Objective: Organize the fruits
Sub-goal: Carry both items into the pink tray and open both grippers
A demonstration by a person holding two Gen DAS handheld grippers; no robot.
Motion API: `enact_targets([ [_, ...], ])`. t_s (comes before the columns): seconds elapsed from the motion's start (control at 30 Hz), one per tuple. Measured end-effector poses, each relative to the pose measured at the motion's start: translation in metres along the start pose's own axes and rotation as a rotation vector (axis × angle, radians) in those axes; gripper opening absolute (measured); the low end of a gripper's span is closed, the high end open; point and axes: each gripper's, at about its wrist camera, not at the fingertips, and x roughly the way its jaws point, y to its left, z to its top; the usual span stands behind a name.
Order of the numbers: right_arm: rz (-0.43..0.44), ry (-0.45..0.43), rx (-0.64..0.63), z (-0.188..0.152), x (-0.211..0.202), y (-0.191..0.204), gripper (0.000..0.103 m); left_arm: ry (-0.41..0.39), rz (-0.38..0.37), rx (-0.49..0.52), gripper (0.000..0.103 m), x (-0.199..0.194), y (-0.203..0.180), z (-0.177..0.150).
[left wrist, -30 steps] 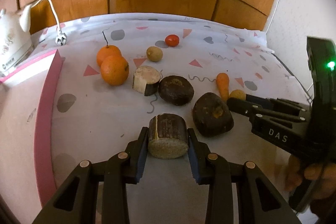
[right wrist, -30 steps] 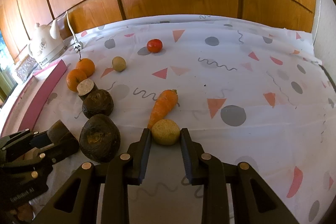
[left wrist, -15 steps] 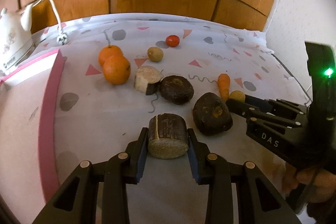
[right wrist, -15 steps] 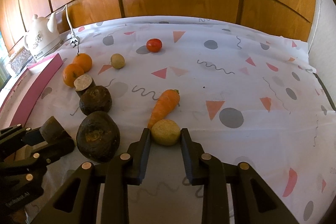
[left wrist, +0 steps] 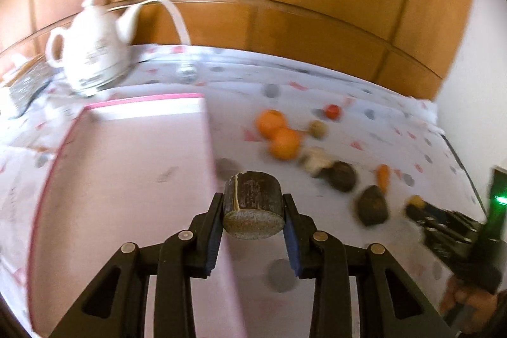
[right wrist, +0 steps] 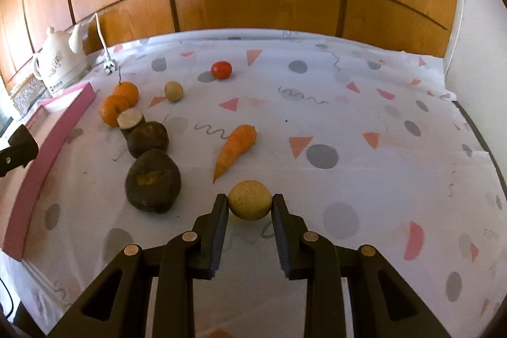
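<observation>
Pink-rimmed, the tray [left wrist: 126,167] now fills the left of our left view, where a second ago only its edge showed, so our left claw [left wrist: 253,211], pinching the dark cut chunk [left wrist: 253,205], has swung towards it off the surface [right wrist: 348,116]. We should carry the chunk well past the rim and lower it before letting go. Our right claw [right wrist: 250,205] pinches the small yellow fruit [right wrist: 250,203], now clear of the carrot [right wrist: 236,149].
</observation>
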Motion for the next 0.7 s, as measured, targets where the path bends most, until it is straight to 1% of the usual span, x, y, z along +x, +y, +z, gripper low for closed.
enact_targets([
  [0.17, 0.040, -0.038, -0.013, 0.009, -0.020, 0.011, 0.028, 0.002, 0.095, -0.080, 0.035, -0.008, 0.042, -0.007],
  [0.27, 0.089, -0.061, -0.054, 0.017, -0.031, 0.032, 0.028, -0.003, 0.136, -0.105, 0.035, -0.014, 0.059, -0.011],
  [0.4, 0.195, -0.066, -0.135, 0.027, -0.040, 0.071, 0.028, -0.013, 0.182, -0.138, 0.035, -0.020, 0.079, -0.015],
  [0.53, 0.306, -0.057, -0.243, 0.037, -0.040, 0.122, 0.028, -0.020, 0.213, -0.176, 0.036, -0.028, 0.095, -0.019],
  [0.57, 0.323, -0.054, -0.256, 0.038, -0.039, 0.129, 0.028, -0.024, 0.217, -0.184, 0.039, -0.029, 0.097, -0.019],
  [0.6, 0.346, -0.048, -0.271, 0.040, -0.037, 0.141, 0.028, -0.031, 0.228, -0.193, 0.045, -0.032, 0.101, -0.019],
  [0.67, 0.399, -0.031, -0.283, 0.046, -0.032, 0.161, 0.028, -0.045, 0.234, -0.206, 0.048, -0.038, 0.104, -0.020],
  [0.7, 0.421, -0.025, -0.289, 0.049, -0.030, 0.172, 0.028, -0.049, 0.235, -0.211, 0.048, -0.039, 0.104, -0.019],
])
